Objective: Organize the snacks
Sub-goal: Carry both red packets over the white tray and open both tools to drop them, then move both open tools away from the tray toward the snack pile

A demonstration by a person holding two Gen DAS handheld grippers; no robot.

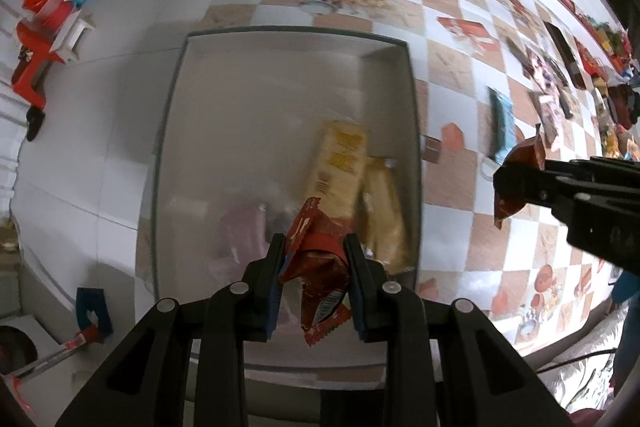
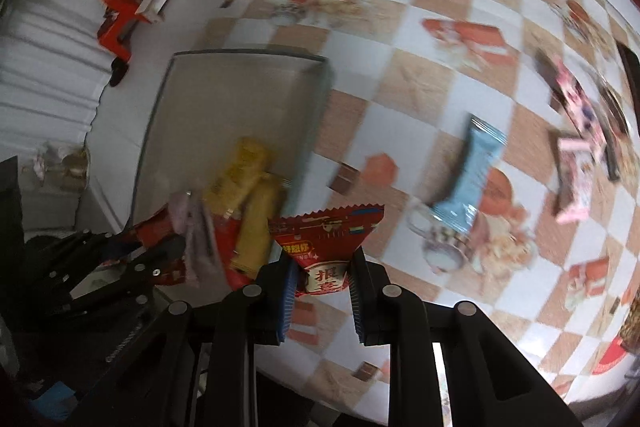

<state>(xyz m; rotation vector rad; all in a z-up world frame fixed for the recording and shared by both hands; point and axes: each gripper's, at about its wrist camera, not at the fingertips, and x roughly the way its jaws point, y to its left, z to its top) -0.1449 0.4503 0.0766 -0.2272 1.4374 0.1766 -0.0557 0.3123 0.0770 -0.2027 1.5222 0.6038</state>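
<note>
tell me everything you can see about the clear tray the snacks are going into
The clear tray is a shallow rectangular container, glass or clear plastic by its look, with low upright walls and a greenish rim. It sits flat at the edge of the checkered tablecloth. Inside, toward its right wall, lie two yellow packets and something pinkish, blurred. The left gripper hangs over it, clamping a red packet.

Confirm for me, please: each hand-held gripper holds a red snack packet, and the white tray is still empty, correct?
Not quite. Each hand-held gripper, left and right, does hold a red snack packet, but the left wrist view shows yellow packets already in the white tray.
</note>
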